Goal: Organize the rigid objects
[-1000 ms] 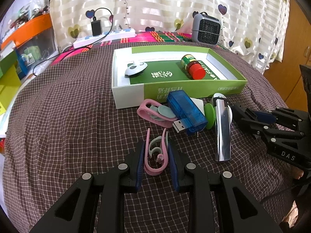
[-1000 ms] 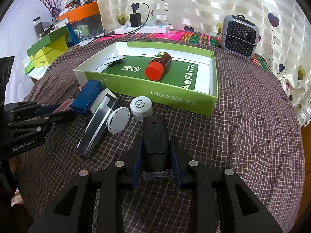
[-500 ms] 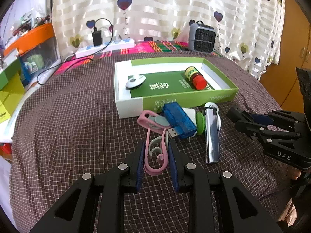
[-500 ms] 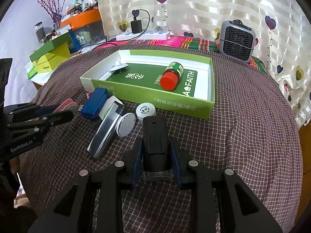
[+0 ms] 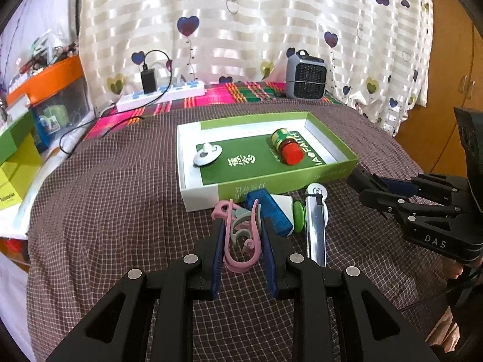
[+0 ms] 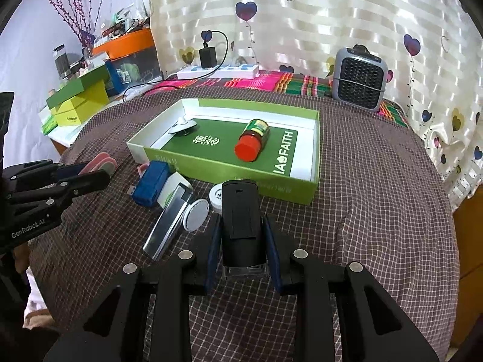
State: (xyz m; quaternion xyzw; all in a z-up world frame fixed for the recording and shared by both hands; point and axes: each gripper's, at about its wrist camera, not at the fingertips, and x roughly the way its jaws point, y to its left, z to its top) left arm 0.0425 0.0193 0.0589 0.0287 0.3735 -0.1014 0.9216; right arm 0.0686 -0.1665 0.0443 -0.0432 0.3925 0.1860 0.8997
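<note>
My left gripper (image 5: 241,235) is shut on a pink clip (image 5: 241,261) and holds it above the checked cloth. My right gripper (image 6: 241,226) is shut on a black rectangular case (image 6: 240,211), also lifted. Ahead lies an open green box (image 5: 271,185), and inside it are a red-capped bottle (image 5: 286,146) and a white knob (image 5: 206,154). In front of the box sit a blue USB device (image 5: 268,211), a second pink clip (image 5: 222,211), a green disc (image 5: 299,215) and a silver bar (image 5: 315,235). A white round lid (image 6: 196,218) and a white cap (image 6: 216,196) lie near the bar.
A grey heater (image 5: 306,77) and a power strip (image 5: 160,95) with a charger stand at the back by the curtain. Yellow-green boxes (image 6: 78,102) and an orange-lidded bin are off the left side. The cloth drops away at the right edge.
Both grippers have risen with the pink clip and the black case still in their grip. The box and the pile now look farther below.
</note>
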